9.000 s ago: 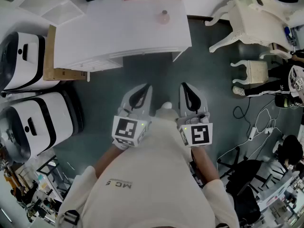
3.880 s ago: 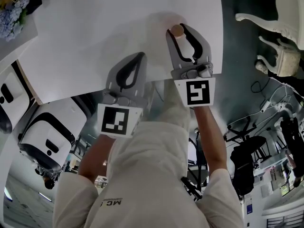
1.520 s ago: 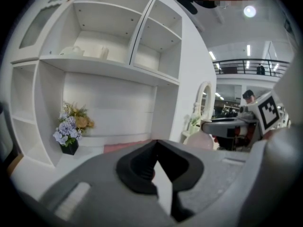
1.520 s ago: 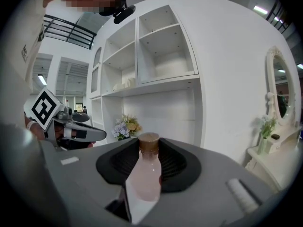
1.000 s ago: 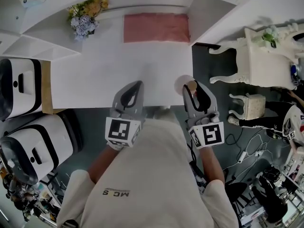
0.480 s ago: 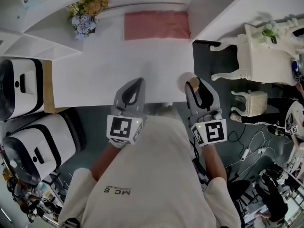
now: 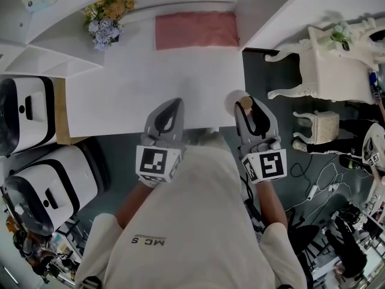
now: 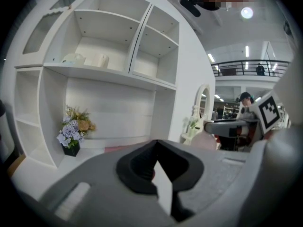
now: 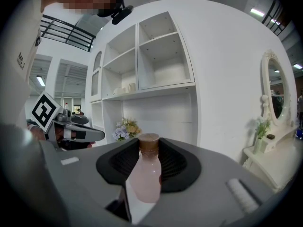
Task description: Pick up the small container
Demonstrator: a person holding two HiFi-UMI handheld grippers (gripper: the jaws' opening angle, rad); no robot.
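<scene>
While both grippers hover at the near edge of the table [image 7: 150,89], I log what my feeds show.

Right gripper [image 7: 248,103]: clamped on the bottle [image 7: 243,107]. In the right gripper view its black pads [image 9: 177,163] press on either side of the neck and shoulder. The brown cap stands just above them, and the pink body is upright between the jaws.

Bottle, location: in that grip, at the table's near right corner by the head view. I cannot tell whether its base rests on the top or clears it.

Left gripper [image 7: 174,103]: jaws together, nothing between them. Its tips are over the near edge, well left of the bottle.

Table: white, with a pink cloth [image 7: 195,31] at its far edge.

Flowers [image 7: 103,18]: in a dark pot at the far left, in the recess of the shelf unit [image 8: 118,46].

Vanity [image 7: 328,59]: white, right of the table on the dark floor.

Machines [image 7: 36,161]: two, white with black trim, left of the table.
</scene>
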